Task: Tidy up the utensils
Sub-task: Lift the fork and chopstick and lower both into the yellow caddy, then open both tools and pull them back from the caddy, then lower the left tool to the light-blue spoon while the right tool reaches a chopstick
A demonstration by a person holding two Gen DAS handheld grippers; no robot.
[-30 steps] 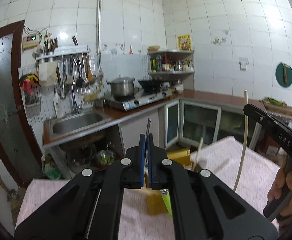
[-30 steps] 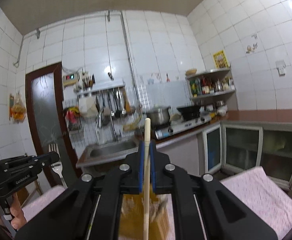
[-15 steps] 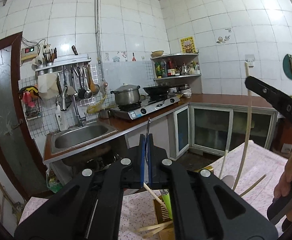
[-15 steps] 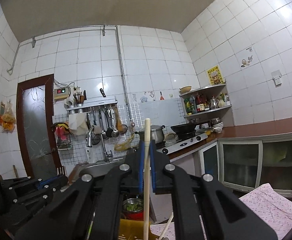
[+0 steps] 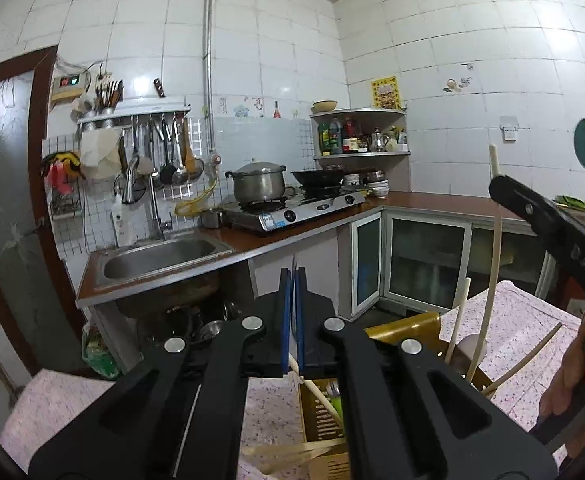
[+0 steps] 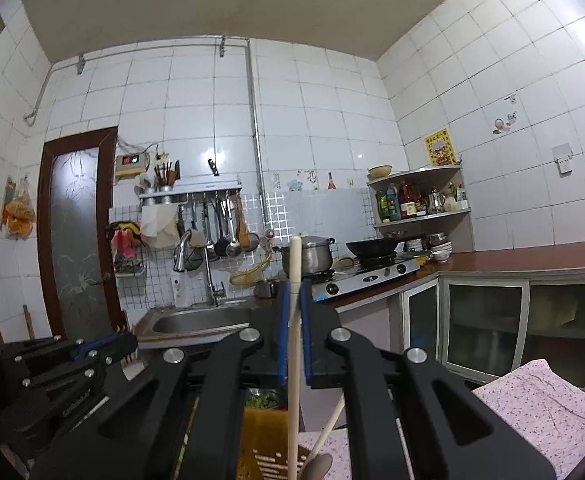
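1. A pale chopstick (image 6: 294, 320) is held upright, clenched in the right gripper (image 6: 294, 332).
2. The yellow utensil holder (image 6: 266, 446) lies directly below it.
3. The left gripper (image 5: 293, 320) is closed on a thin metal utensil (image 5: 294, 261).

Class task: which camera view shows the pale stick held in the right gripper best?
The left wrist view: the pale stick shows side-on, its top above the right gripper, its lower part reaching the yellow holder. The right wrist view shows it end-on, partly hidden.

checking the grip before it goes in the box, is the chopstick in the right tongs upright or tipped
Upright: the chopstick runs near vertical between the shut right tongs, its top above them, its lower end over the box.
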